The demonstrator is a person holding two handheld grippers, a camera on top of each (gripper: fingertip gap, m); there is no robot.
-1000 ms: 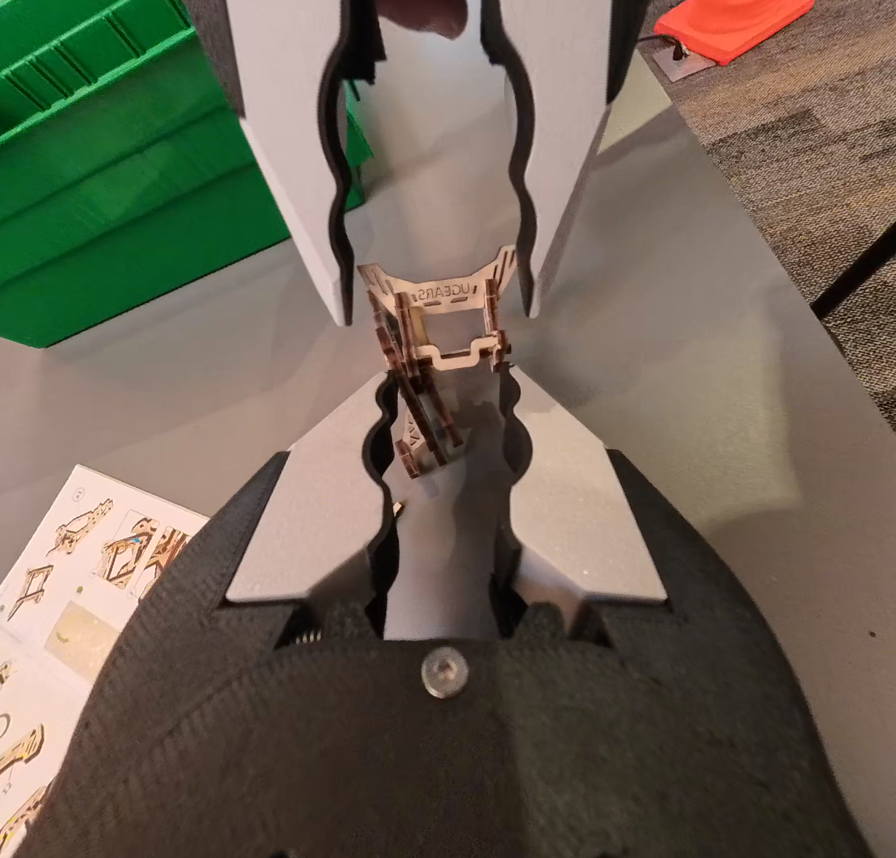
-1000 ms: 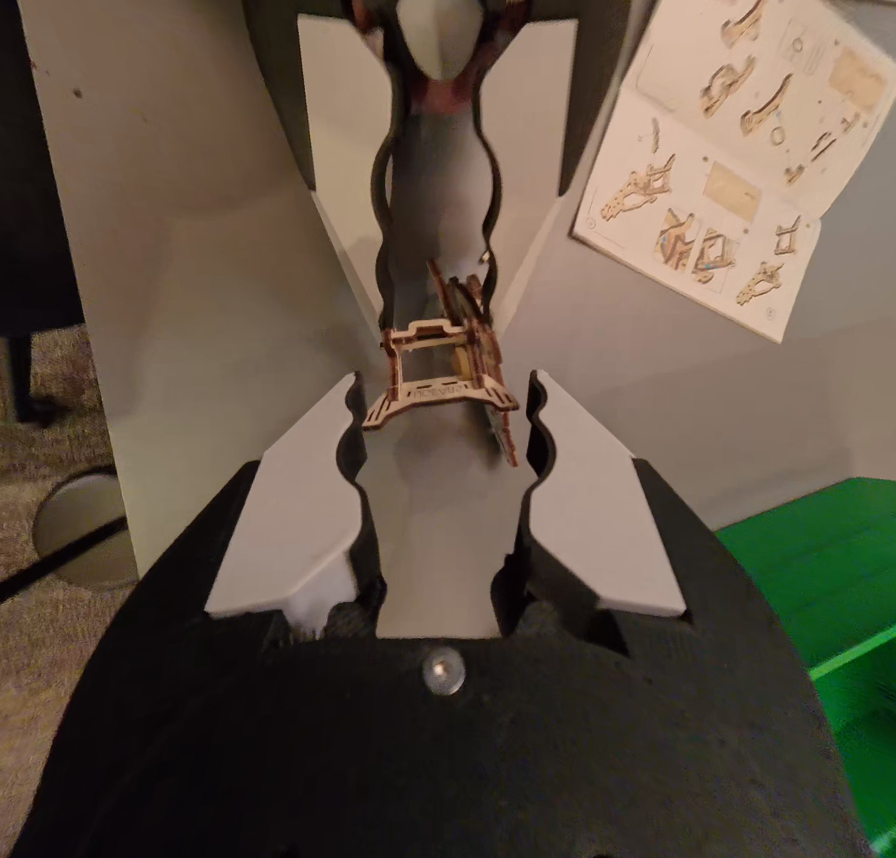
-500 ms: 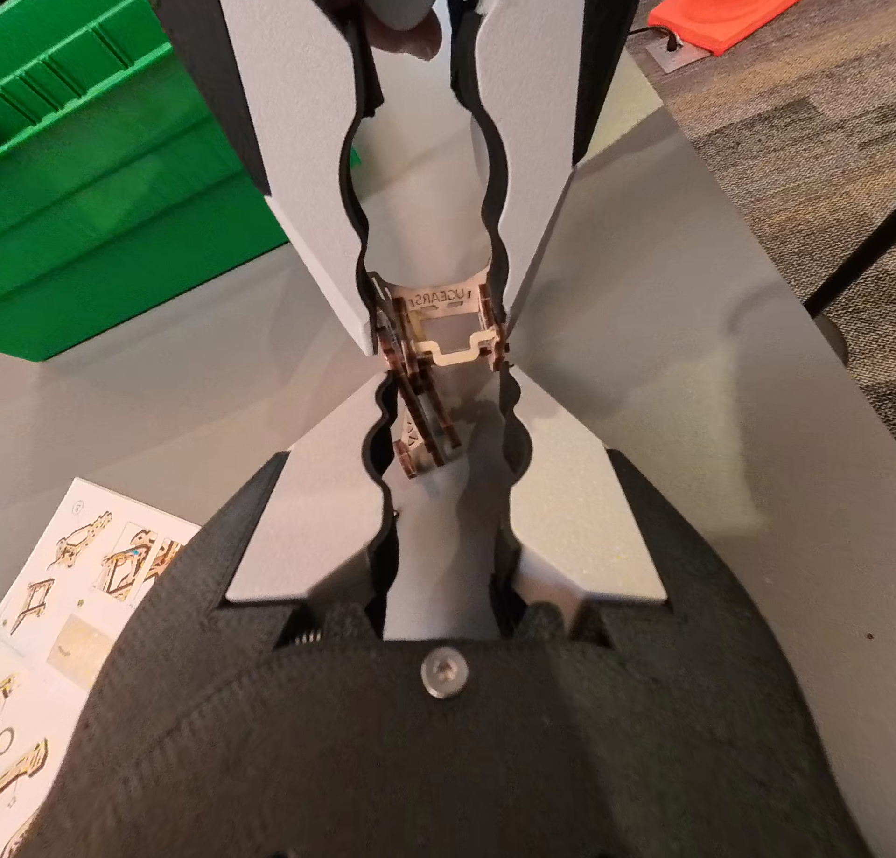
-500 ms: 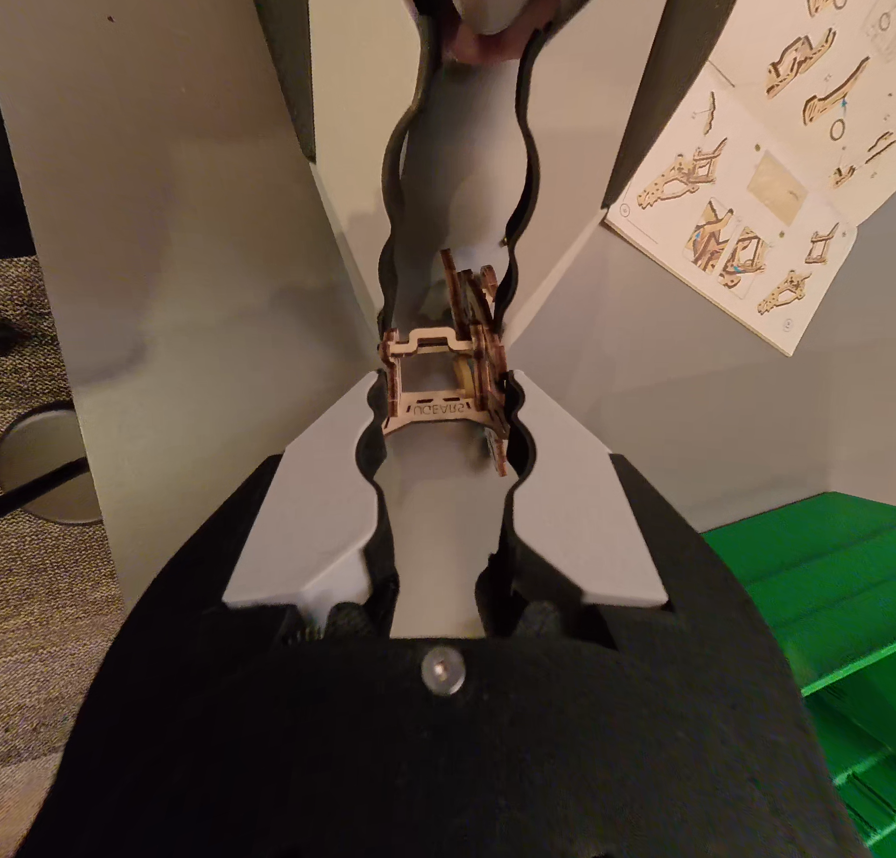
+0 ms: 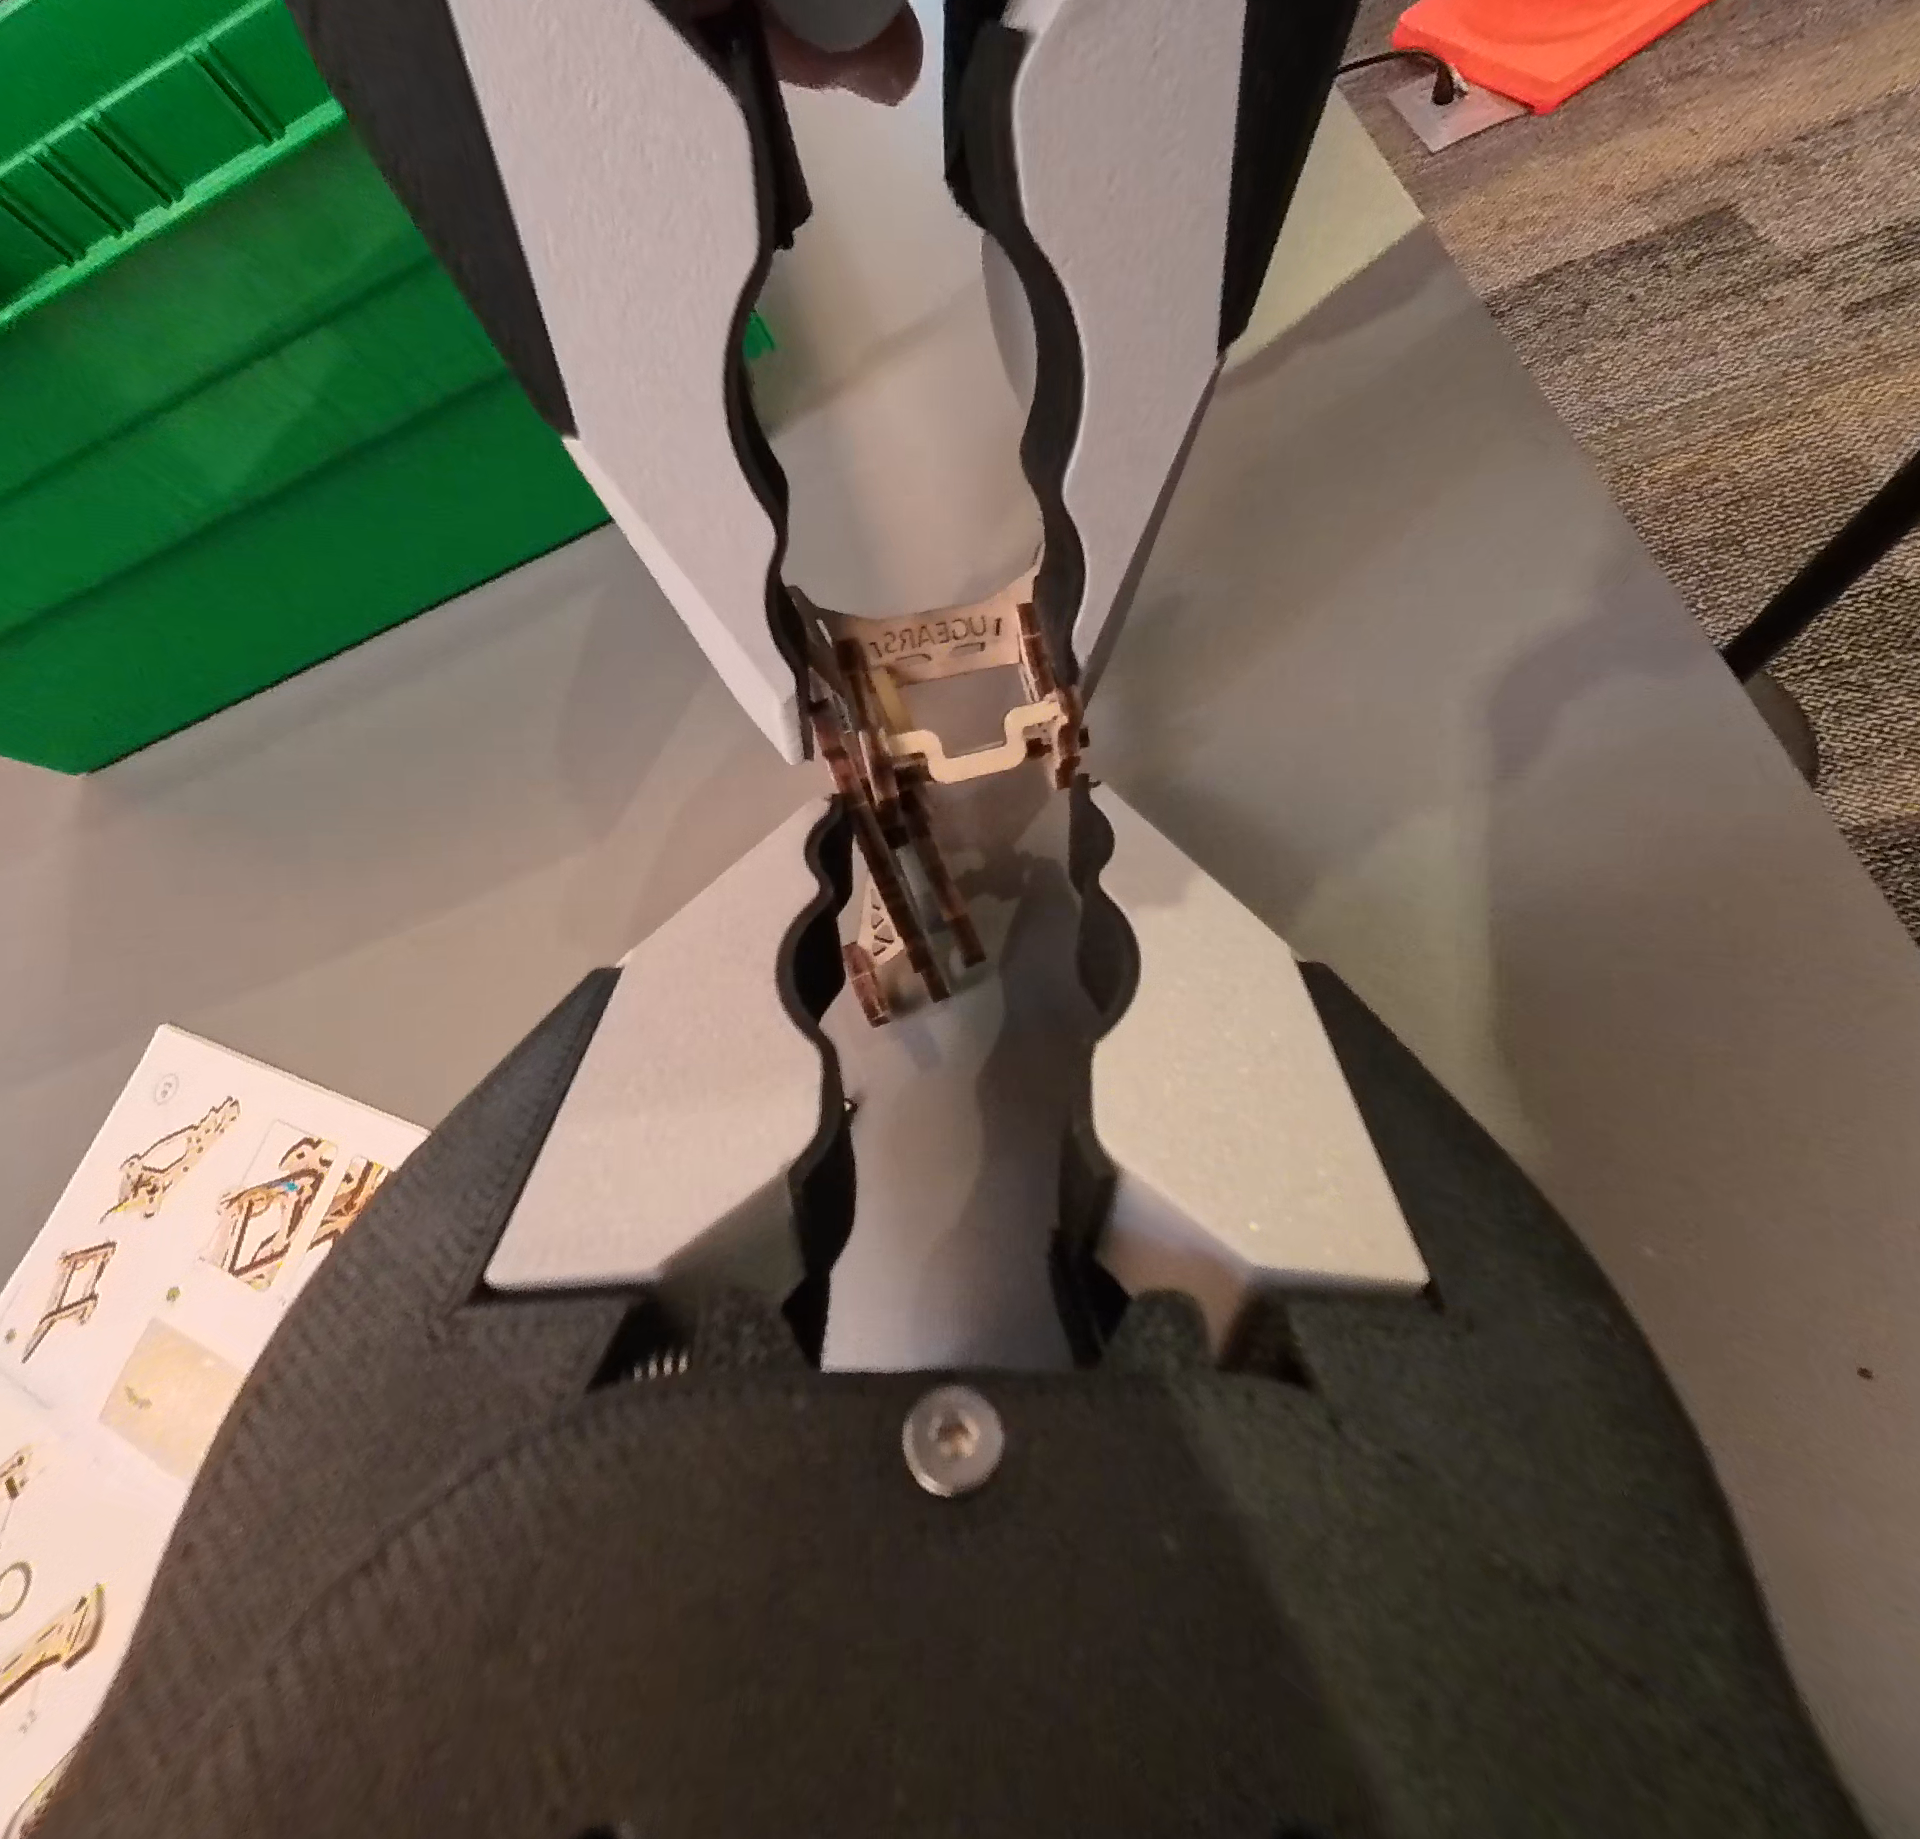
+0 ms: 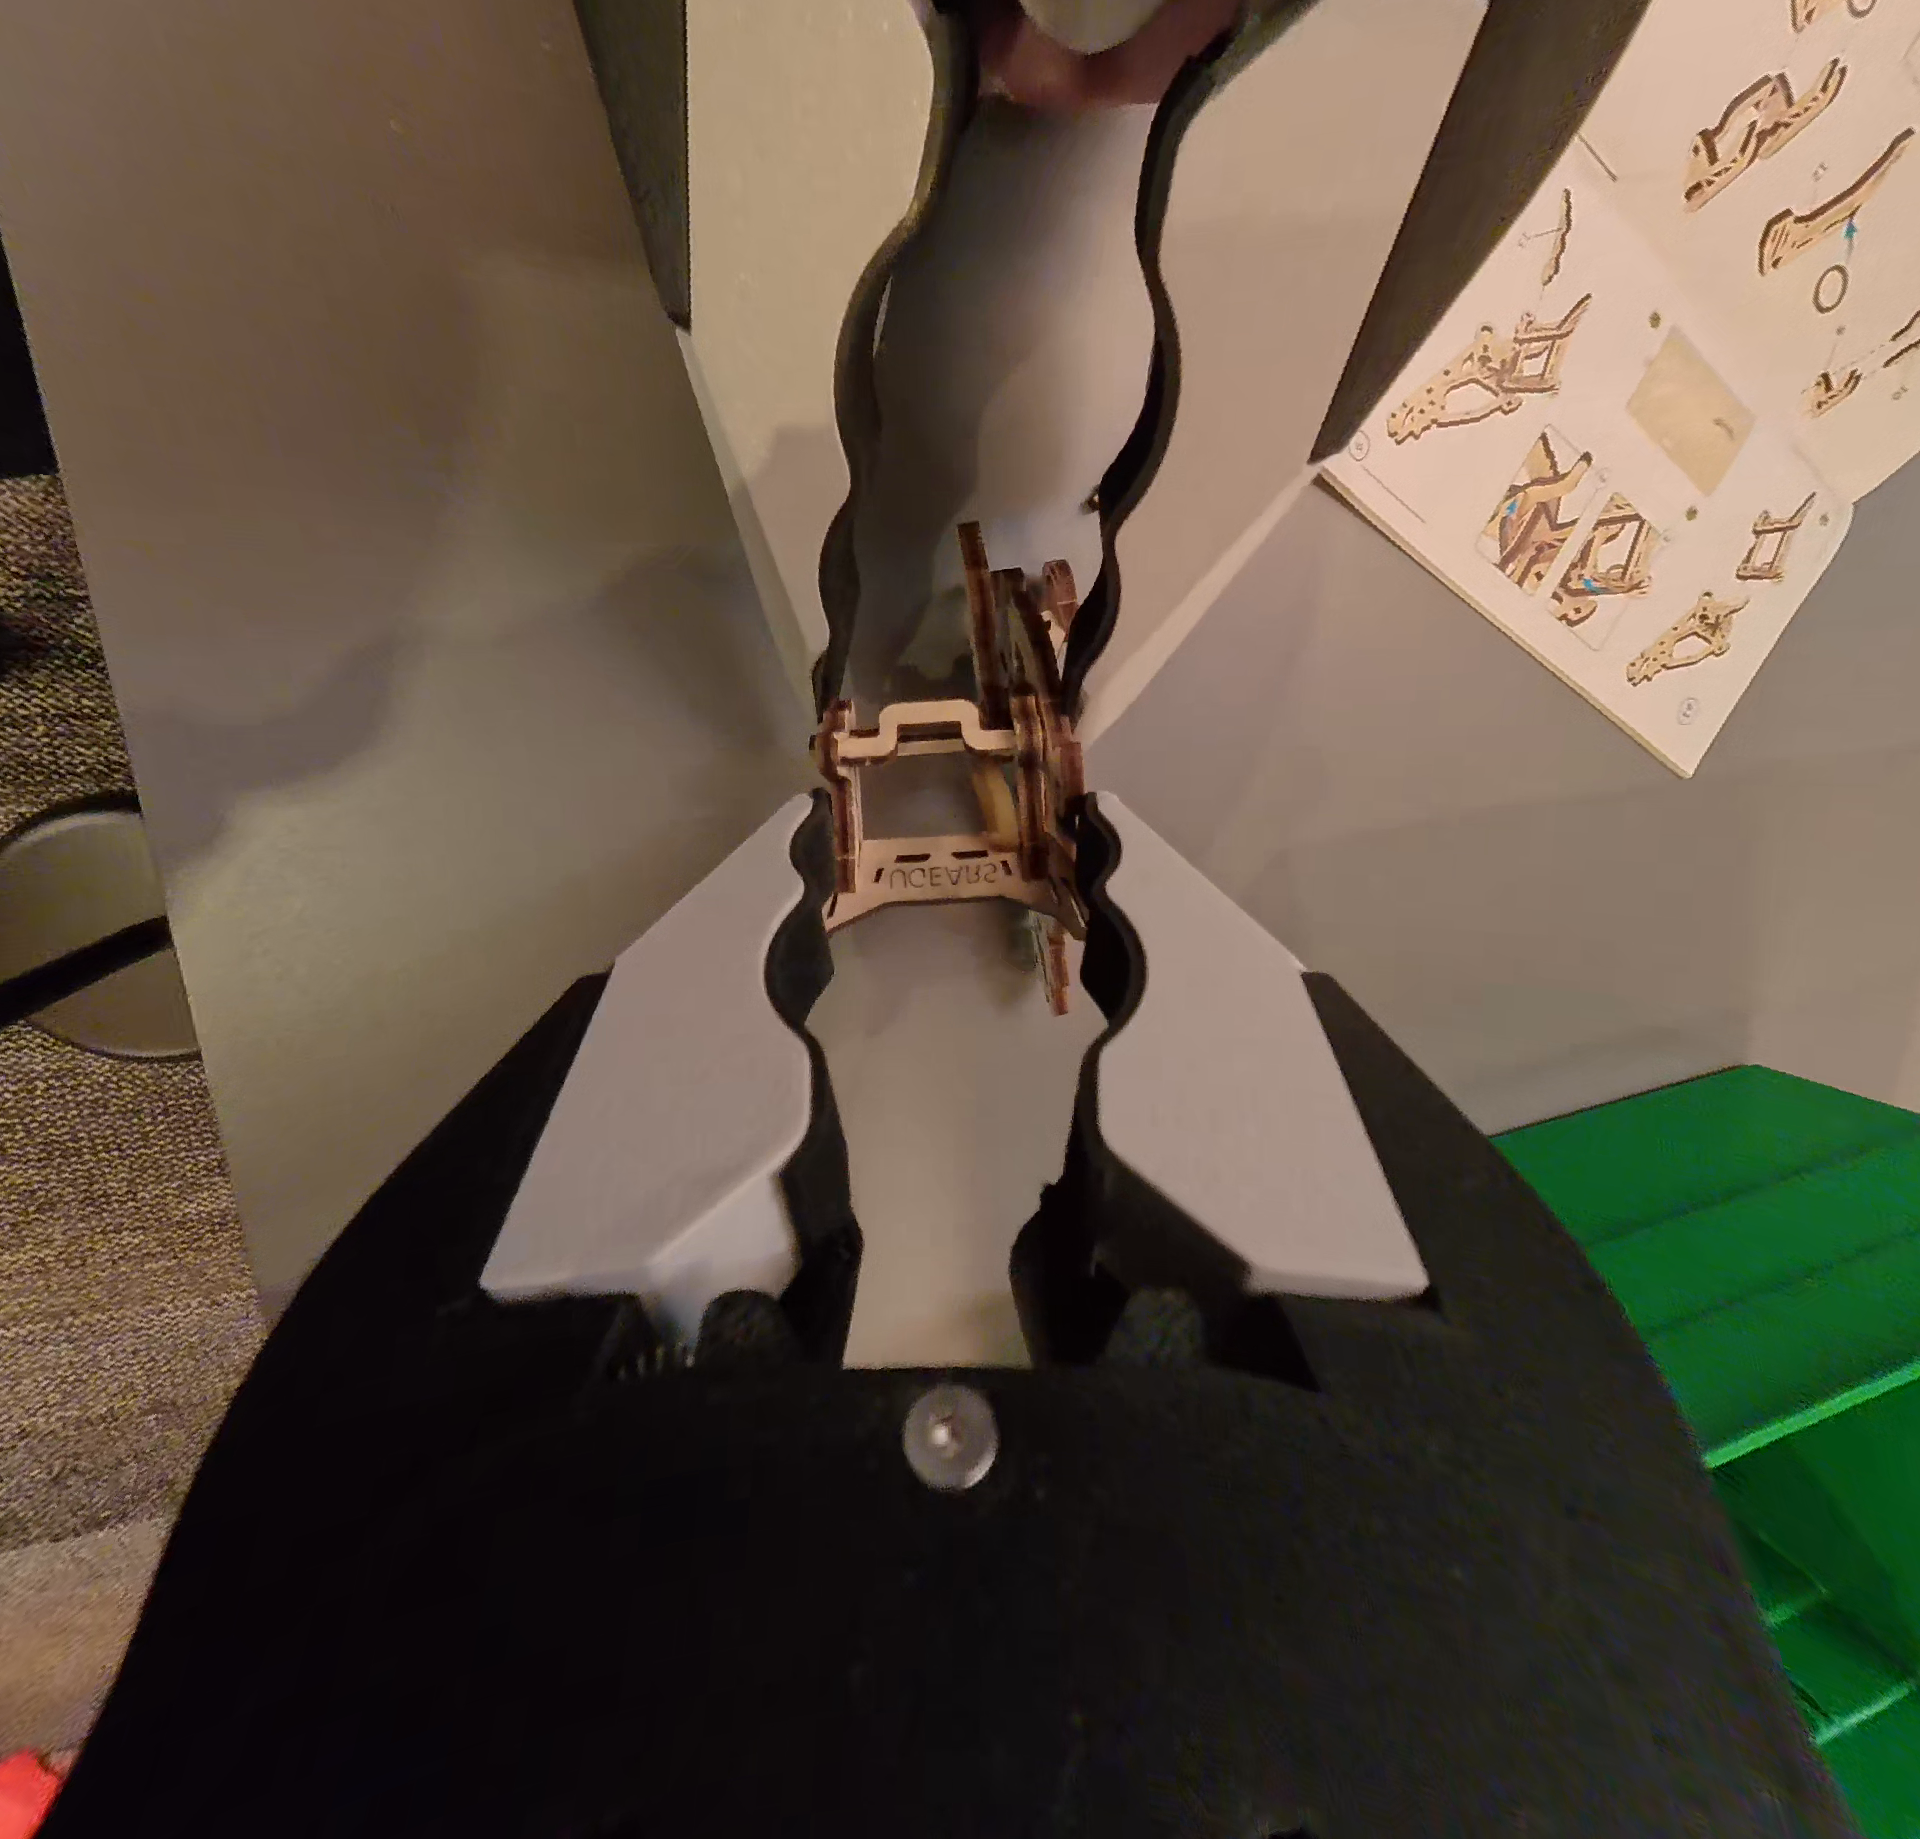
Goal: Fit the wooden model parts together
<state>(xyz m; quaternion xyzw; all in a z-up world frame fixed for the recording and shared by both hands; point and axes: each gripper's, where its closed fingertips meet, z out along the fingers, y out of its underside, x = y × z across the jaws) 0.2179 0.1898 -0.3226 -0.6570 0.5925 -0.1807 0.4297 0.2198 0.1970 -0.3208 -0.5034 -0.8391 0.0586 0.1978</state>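
Thin laser-cut plywood makes up the wooden model (image 5: pixel 940 740): light, stiff, brittle at its slotted tabs, so I judge it best gripped on its flat side plates. It hangs above the grey table (image 5: pixel 1455 750), the green bin (image 5: pixel 208 418) off left. The left tongs (image 5: pixel 951 828) pinch its near end; the right tongs (image 6: pixel 951 854) now clamp the lettered crossbar end, having stood wide apart and clear of it a second ago.

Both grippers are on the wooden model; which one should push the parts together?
Right, likely: the right gripper holds the wooden model well between its fingers; the left gripper pinches it only at its very tips.
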